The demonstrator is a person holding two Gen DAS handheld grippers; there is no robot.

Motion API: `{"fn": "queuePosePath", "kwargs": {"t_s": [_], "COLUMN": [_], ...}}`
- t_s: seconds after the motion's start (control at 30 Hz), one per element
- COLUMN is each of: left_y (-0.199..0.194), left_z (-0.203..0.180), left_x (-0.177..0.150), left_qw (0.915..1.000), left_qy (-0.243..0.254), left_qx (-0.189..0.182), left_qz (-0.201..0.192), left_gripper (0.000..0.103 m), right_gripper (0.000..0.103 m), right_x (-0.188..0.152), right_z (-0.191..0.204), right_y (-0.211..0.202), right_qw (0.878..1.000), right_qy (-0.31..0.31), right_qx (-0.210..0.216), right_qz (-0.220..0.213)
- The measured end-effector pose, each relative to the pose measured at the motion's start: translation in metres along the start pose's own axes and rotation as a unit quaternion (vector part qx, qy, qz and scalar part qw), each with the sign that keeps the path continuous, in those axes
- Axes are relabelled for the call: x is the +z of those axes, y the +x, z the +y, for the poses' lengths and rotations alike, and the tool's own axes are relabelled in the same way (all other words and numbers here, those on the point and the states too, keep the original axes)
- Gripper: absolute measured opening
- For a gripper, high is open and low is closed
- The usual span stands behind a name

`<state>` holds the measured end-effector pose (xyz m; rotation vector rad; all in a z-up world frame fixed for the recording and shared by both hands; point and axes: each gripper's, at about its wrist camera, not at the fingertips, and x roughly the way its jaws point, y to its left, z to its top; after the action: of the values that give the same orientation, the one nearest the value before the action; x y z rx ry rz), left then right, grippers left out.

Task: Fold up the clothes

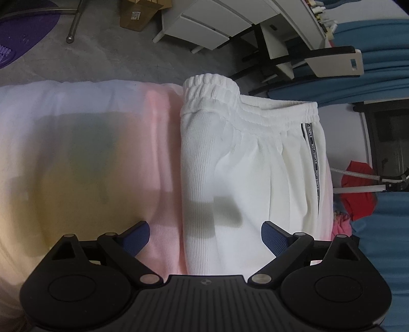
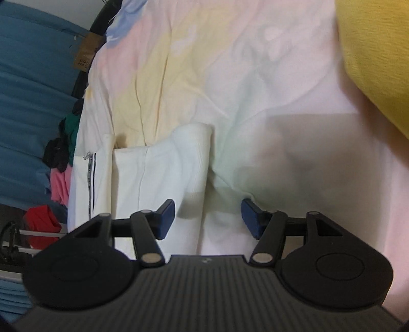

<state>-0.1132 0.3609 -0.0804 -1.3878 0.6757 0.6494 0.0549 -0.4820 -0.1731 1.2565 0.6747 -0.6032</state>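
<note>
White ribbed trousers [image 1: 242,166] lie folded lengthwise on a pastel bedsheet [image 1: 89,153], elastic waistband at the far end, a black lettered side stripe [image 1: 313,155] on the right. My left gripper [image 1: 205,237] is open and empty, hovering over the trousers' near part. In the right wrist view the trousers [image 2: 158,176] lie with one folded end lifted in a hump near the middle. My right gripper [image 2: 208,217] is open and empty just above the trousers' right edge.
A yellow cloth [image 2: 375,58] lies at the sheet's far right. Red, pink and dark clothes [image 2: 53,163] pile beside the bed near a blue curtain [image 1: 378,63]. White drawers [image 1: 204,23], a chair [image 1: 319,61] and a cardboard box [image 1: 138,12] stand on the grey floor beyond.
</note>
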Motion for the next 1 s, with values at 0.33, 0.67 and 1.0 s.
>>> {"fn": "queuePosePath", "kwargs": {"t_s": [0.33,0.67,1.0], "left_y": [0.004,0.032,0.030], "left_z": [-0.005,-0.008,0.001], "left_x": [0.008,0.018,0.024], "left_qw": [0.9985,0.9992,0.9974], "left_qy": [0.002,-0.005,-0.039], "left_qx": [-0.053,-0.038,-0.060], "left_qz": [-0.015,0.009,-0.003], "left_gripper": [0.075,0.059,0.012], "right_gripper": [0.025,0.018,0.006], "right_x": [0.001,0.007,-0.001], "right_z": [0.022,0.027,0.055], "right_y": [0.018,0.031,0.003], "right_qw": [0.996,0.998,0.988], "right_qy": [-0.036,-0.038,-0.113], "right_qx": [0.084,0.041,0.082], "right_qz": [0.018,0.028,-0.060]}}
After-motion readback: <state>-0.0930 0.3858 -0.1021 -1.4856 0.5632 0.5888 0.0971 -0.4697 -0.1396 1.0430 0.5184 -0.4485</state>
